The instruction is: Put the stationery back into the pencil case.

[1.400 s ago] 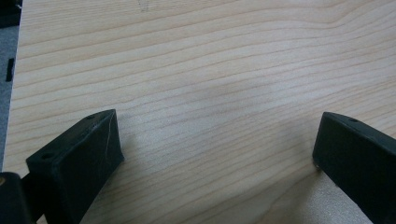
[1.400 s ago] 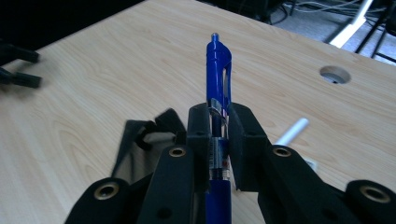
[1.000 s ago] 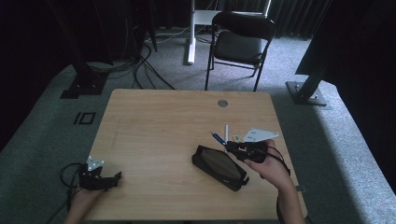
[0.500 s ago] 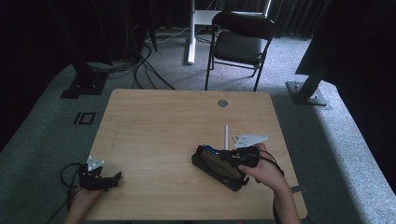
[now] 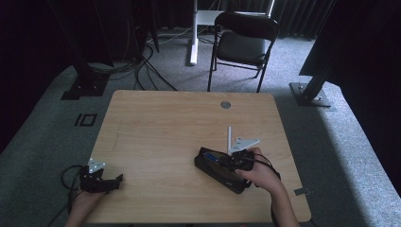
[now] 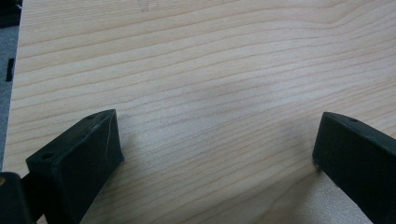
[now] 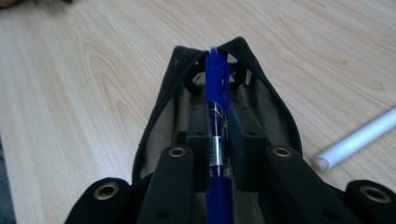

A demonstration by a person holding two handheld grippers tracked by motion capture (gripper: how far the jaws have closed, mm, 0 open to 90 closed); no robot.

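Note:
My right gripper is shut on a blue pen, which lies lengthwise between the jaws and points into the mouth of an unzipped black pencil case. In the high view that gripper rests low over the pencil case at the table's front right, with a bit of the blue pen showing. A white pen lies on the wood just beyond the case; the white pen also shows at the right of the right gripper view. My left gripper sits at the front left corner, open, with bare wood between its jaws.
The wooden table has a round grommet near its far edge. A black folding chair and a white desk leg stand beyond it. Cables run across the grey floor.
My right gripper has come down and leftward with the blue pen, from above the table beside the case to low over its open mouth. The left gripper has stayed put.

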